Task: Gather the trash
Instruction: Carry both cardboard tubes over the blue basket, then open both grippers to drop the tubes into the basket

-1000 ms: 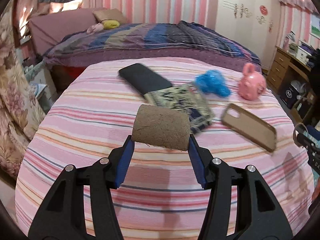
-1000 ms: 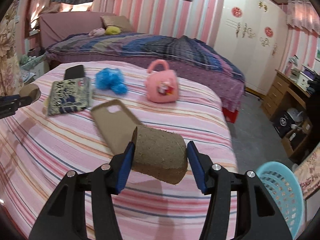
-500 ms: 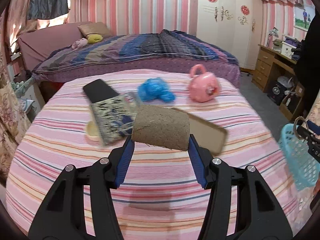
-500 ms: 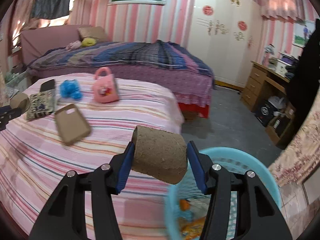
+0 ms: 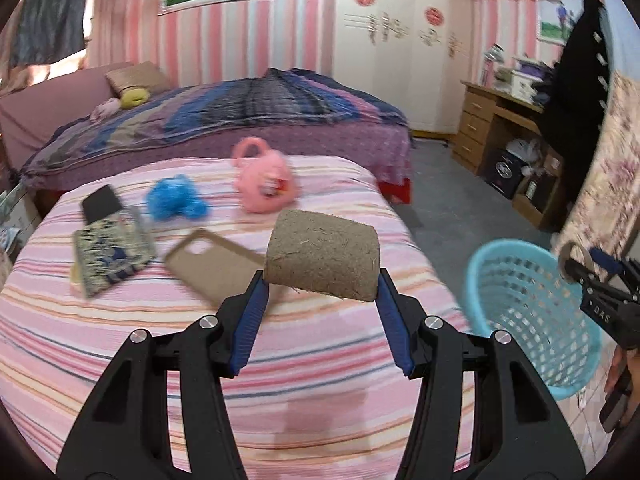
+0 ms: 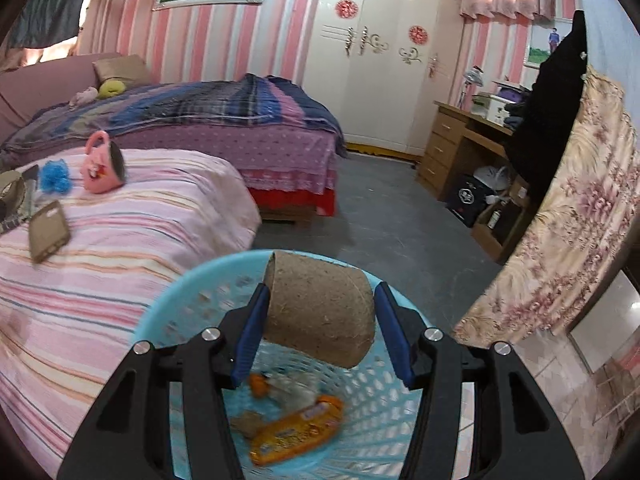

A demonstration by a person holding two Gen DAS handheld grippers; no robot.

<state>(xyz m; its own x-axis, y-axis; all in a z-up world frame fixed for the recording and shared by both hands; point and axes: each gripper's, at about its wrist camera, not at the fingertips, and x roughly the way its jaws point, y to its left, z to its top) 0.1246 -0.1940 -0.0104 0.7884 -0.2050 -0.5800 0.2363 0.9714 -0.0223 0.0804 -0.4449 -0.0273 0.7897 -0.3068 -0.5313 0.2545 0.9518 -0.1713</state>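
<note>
My left gripper (image 5: pixel 320 276) is shut on a brown cardboard roll (image 5: pixel 322 254) and holds it above the striped bed (image 5: pixel 200 344). My right gripper (image 6: pixel 319 304) is shut on a second cardboard roll (image 6: pixel 320 308) and holds it over the light blue trash basket (image 6: pixel 192 300). The basket holds an orange wrapper (image 6: pixel 296 436) and other scraps. In the left wrist view the basket (image 5: pixel 532 312) stands to the right of the bed, with the right gripper (image 5: pixel 600 280) above its far rim.
On the bed lie a blue crumpled bag (image 5: pixel 174 198), a pink toy purse (image 5: pixel 264 182), a tan phone case (image 5: pixel 212 260), a patterned wallet (image 5: pixel 110 254) and a black phone (image 5: pixel 101 203). A second bed (image 6: pixel 200 116), a wooden desk (image 6: pixel 460 148) and a floral curtain (image 6: pixel 576 216) surround the grey floor.
Both grippers swung right. The right gripper with its roll moved from beside the basket to over it. The left gripper with its roll moved toward the bed's right edge, bringing the basket into view.
</note>
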